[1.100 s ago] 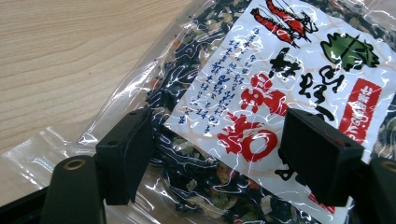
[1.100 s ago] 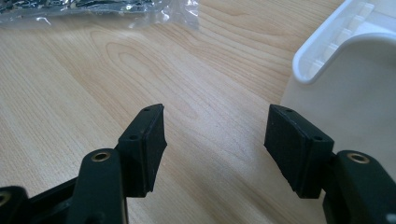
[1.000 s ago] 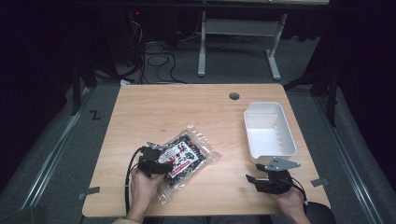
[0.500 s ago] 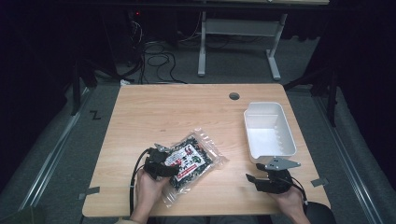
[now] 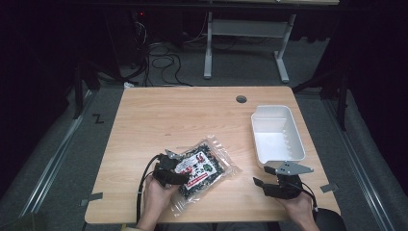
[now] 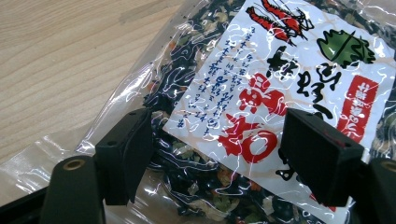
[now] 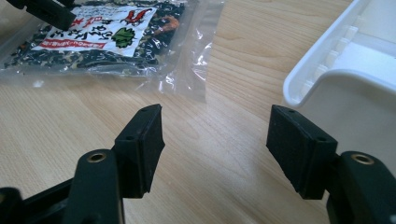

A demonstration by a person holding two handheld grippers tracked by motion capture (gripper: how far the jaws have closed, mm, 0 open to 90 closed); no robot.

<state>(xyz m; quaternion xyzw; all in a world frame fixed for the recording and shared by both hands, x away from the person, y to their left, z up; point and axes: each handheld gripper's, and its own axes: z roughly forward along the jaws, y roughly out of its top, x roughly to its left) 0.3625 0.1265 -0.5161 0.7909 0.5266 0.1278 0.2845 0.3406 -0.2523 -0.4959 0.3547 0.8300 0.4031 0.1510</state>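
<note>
While the clear plastic packet of dark dried flakes with a white, red-printed label [image 5: 199, 167] lies flat on the pale wooden surface [image 5: 183, 115], near its front edge and left of centre, the left gripper [image 5: 174, 174] hangs over its near end with the jaws spread wide apart, 1 on each side of the label, clamped on nothing. In the left gripper view the jaws straddle the packet's bulging middle, and the loose film wrinkles beneath them.

To pick it up well, I judge the jaws should come down and close on the filled body or on the flat sealed margin, not on slack film alone, which could slip or tear; a grip near the middle of the packet's width would keep it from swinging.

Off to the right, the right gripper [image 5: 275, 186] rests low near the front edge, its jaws also apart and empty.

Just beyond it stands the white rectangular plastic tray [image 5: 262, 139], well apart from the packet. Its floor looks bare, with nothing in it, so it seems a likely place for the packet.
</note>
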